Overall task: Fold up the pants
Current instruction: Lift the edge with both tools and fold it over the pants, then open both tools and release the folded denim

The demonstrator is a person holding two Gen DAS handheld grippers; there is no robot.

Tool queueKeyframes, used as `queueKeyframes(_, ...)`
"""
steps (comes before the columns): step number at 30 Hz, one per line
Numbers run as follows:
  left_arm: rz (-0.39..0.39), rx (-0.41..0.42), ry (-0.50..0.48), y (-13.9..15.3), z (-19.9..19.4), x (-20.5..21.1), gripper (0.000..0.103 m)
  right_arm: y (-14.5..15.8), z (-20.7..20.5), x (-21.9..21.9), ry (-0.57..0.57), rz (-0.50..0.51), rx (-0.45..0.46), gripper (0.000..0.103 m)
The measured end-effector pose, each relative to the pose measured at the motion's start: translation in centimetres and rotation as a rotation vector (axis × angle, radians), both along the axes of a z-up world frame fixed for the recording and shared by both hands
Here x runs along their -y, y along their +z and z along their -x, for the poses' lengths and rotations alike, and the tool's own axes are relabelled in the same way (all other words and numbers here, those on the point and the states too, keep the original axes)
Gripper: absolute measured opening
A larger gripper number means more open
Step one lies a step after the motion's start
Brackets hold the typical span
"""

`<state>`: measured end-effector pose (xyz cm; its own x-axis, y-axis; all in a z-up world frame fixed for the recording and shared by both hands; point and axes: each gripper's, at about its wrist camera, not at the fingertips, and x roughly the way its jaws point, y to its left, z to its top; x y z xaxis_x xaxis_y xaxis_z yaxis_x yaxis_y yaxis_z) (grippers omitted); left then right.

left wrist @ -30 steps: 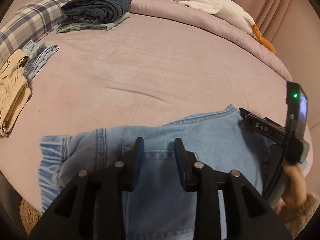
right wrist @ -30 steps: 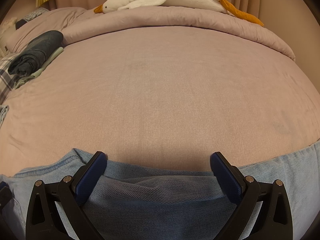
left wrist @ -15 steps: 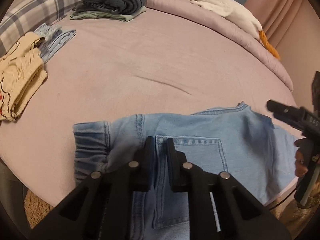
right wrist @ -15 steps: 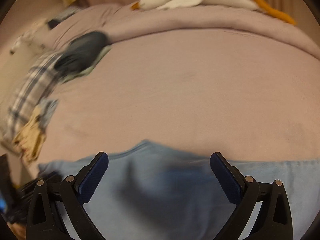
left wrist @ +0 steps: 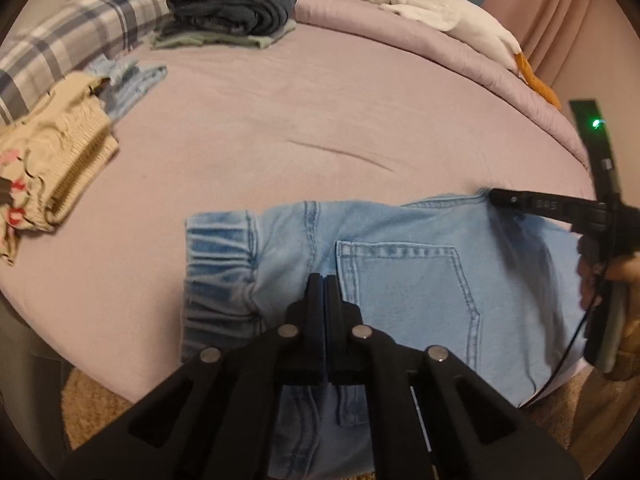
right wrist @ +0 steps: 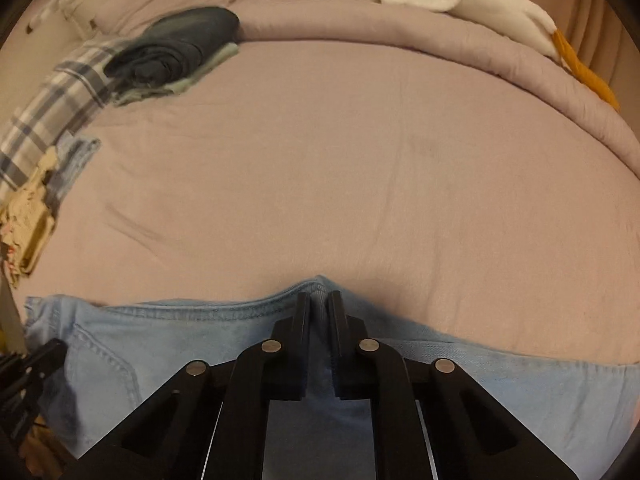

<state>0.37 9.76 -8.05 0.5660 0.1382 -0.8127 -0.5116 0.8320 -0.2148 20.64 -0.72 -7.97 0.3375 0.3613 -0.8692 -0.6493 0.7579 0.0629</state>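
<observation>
- Mauve bedding covers the bed (left wrist: 340, 92), which carries everything here; pink curtains (left wrist: 560, 12) hang behind its far edge.
- At the near edge the left gripper (left wrist: 325, 284) has its jaws pressed together on the light-blue pants (left wrist: 400, 264), pinching denim just beside the back pocket (left wrist: 404, 280).
- The right gripper (right wrist: 319, 304) is nearly closed, clamped on a raised ridge of the pants' far seam (right wrist: 200, 309).
- The pants lie flat along the bed's near edge, elastic waistband (left wrist: 218, 272) toward the left, one part hanging over the edge.
- Near the left edge sit a cream garment (left wrist: 56, 160) and a small pale denim piece (left wrist: 132, 80).
- Dark folded jeans (left wrist: 232, 10) rest on a green garment (left wrist: 224, 40) toward the far left corner, beside a plaid pillow (left wrist: 72, 36).
- A plush goose (left wrist: 420, 8) lies along the far edge.
</observation>
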Motion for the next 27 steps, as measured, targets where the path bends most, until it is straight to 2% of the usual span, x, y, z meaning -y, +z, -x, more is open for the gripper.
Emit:
queueKeyframes(3, -0.008, -0.022, 0.002, 0.1, -0.5, 0.0, 0.004, -1.4, -1.5, 0.8, -0.069, -0.078, -0.049, 0.006)
queueKeyframes(5, -0.069, -0.061, 0.001, 0.4, -1.0, 0.9, 0.004, -1.4, -2.0, 1.4, -0.103, -0.125, -0.086, 0.006)
queueKeyframes(7, -0.124, -0.119, -0.017, 1.3, -1.8, 2.1, 0.005, -0.8, -1.6, 2.1, -0.11, -0.143, -0.081, 0.006)
queueKeyframes(9, -0.119, -0.127, -0.043, 2.4, -2.2, 2.7, 0.018, 0.6, -1.0, 4.3, -0.142, -0.17, -0.069, 0.009)
queueKeyframes(10, -0.109, -0.103, -0.05, 3.4, -2.3, 3.1, 0.036, 1.2, -0.9, 5.8, -0.162, -0.201, -0.069, 0.018)
queueKeyframes(11, -0.101, -0.071, -0.054, 4.3, -2.3, 3.5, 0.063, 2.0, -0.7, 7.8, -0.19, -0.243, -0.066, 0.031)
queueKeyframes(12, -0.095, -0.03, -0.057, 5.3, -2.5, 4.0, 0.074, 2.9, -0.4, 10.9, -0.238, -0.278, -0.047, 0.042)
queueKeyframes(13, -0.095, 0.024, -0.071, 6.5, -2.9, 4.8, 0.078, 3.4, -0.2, 13.0, -0.279, -0.287, -0.025, 0.061)
queueKeyframes(14, -0.1, 0.069, -0.107, 7.4, -3.6, 5.8, 0.078, 3.9, 0.1, 15.4, -0.327, -0.298, 0.009, 0.067)
queueKeyframes(15, -0.102, 0.089, -0.138, 7.9, -4.5, 6.5, 0.078, 4.5, 0.6, 19.0, -0.388, -0.307, 0.056, 0.067)
queueKeyframes(16, -0.106, 0.1, -0.188, 8.1, -6.1, 7.7, 0.078, 4.6, 0.7, 20.8, -0.421, -0.3, 0.07, 0.067)
queueKeyframes(17, -0.105, 0.099, -0.212, 8.0, -7.1, 8.4, 0.077, 4.6, 0.9, 24.2, -0.504, -0.277, 0.088, 0.067)
queueKeyframes(19, -0.051, 0.1, -0.298, 7.0, -10.2, 10.2, 0.074, 4.1, 1.0, 28.9, -0.632, -0.254, 0.101, 0.067)
queueKeyframes(21, 0.035, 0.077, -0.364, 5.2, -13.1, 11.4, 0.059, 2.8, 1.1, 34.3, -0.774, -0.251, 0.093, 0.067)
queueKeyframes(22, 0.07, 0.036, -0.379, 3.9, -14.8, 12.0, 0.045, 2.1, 1.2, 36.1, -0.825, -0.253, 0.078, 0.067)
queueKeyframes(23, 0.072, 0.002, -0.379, 2.9, -15.9, 12.4, 0.033, 1.7, 1.2, 37.5, -0.86, -0.253, 0.066, 0.067)
queueKeyframes(25, 0.034, -0.034, -0.373, 1.0, -18.0, 13.2, 0.024, 0.5, 1.5, 40.7, -0.938, -0.266, 0.043, 0.067)
queueKeyframes(27, -0.007, -0.048, -0.363, -0.2, -19.4, 13.4, 0.024, -0.6, 1.7, 42.9, -0.982, -0.282, 0.027, 0.067)
